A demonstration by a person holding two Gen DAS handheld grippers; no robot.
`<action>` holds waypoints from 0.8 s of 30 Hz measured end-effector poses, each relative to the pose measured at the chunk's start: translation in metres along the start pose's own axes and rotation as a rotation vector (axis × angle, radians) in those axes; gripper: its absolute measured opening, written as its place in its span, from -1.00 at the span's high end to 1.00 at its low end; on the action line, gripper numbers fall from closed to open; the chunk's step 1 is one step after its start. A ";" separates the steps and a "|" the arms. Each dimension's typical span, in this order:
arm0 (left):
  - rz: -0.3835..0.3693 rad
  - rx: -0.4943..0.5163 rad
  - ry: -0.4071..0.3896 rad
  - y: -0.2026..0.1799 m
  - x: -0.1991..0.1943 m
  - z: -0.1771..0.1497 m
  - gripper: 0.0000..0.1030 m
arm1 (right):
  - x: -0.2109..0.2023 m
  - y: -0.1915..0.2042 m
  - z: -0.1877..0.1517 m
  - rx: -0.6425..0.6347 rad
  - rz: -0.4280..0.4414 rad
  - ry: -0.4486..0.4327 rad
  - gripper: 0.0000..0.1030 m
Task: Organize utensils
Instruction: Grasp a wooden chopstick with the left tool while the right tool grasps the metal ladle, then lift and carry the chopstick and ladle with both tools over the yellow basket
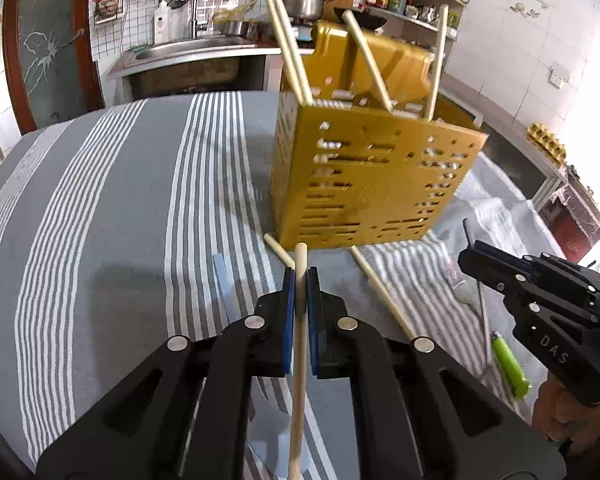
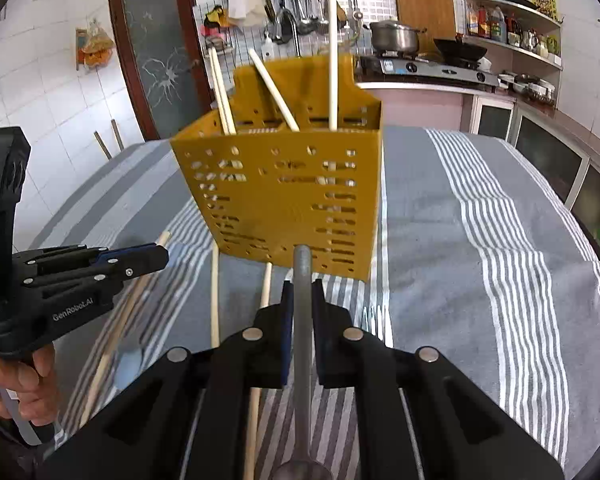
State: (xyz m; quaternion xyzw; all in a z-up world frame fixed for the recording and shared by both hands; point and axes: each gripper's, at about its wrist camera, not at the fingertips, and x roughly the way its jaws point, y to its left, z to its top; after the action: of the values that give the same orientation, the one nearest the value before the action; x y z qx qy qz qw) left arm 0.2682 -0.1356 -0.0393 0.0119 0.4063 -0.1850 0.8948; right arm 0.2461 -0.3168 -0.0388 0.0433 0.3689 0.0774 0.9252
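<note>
A yellow perforated utensil holder (image 1: 372,184) stands on the striped cloth, with several wooden chopsticks (image 1: 290,44) leaning in it; it also shows in the right wrist view (image 2: 292,196). My left gripper (image 1: 300,284) is shut on a wooden chopstick (image 1: 299,360), just in front of the holder. My right gripper (image 2: 302,296) is shut on the grey metal handle of a spoon (image 2: 302,340), whose bowl lies near the frame's bottom. Loose chopsticks (image 2: 214,300) lie on the cloth before the holder. The right gripper also shows at the right of the left wrist view (image 1: 468,258).
A green lighter (image 1: 508,364) and a thin metal rod (image 1: 484,312) lie on the cloth at the right. A light blue stick (image 1: 224,276) lies left of my left gripper. A sink (image 1: 188,48), a stove with pots (image 2: 420,60) and shelves stand behind the table.
</note>
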 end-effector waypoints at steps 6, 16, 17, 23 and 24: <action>-0.004 0.013 -0.043 -0.003 -0.020 0.003 0.91 | -0.018 0.003 0.003 -0.012 -0.008 -0.060 0.82; -0.011 0.019 -0.103 -0.006 -0.047 0.007 0.91 | -0.037 0.003 0.004 -0.005 0.004 -0.130 0.82; -0.014 0.018 -0.107 -0.006 -0.049 0.008 0.91 | -0.039 0.003 0.004 -0.005 0.003 -0.133 0.82; -0.013 0.028 -0.137 -0.009 -0.063 0.009 0.91 | -0.053 0.007 0.005 -0.020 -0.003 -0.166 0.82; -0.012 0.031 -0.143 -0.009 -0.066 0.010 0.91 | -0.056 0.008 0.006 -0.020 -0.003 -0.171 0.82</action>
State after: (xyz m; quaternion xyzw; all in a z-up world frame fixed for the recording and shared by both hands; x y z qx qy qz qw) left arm 0.2328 -0.1246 0.0167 0.0098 0.3385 -0.1971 0.9200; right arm 0.2096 -0.3188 0.0041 0.0399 0.2876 0.0758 0.9539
